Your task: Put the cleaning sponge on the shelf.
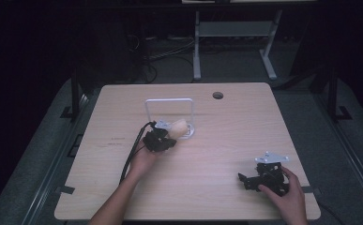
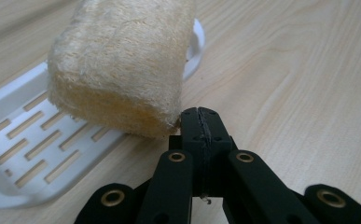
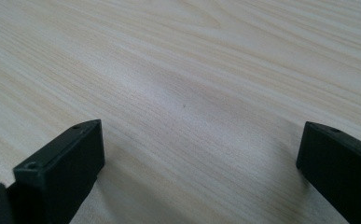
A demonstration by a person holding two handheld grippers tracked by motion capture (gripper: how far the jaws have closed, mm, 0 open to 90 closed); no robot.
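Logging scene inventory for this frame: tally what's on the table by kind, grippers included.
Loofah sponge: 1
White slotted rack with wire frame: 1
Grippers: 2, left gripper with jaws shut beside the sponge, right gripper with jaws wide apart over bare table
Total: 4

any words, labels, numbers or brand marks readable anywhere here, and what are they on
None can be read.
A faint dark mark on the table left of the left gripper might be writing, but it is too small and blurred.
The sponge, white rack and right gripper show none.
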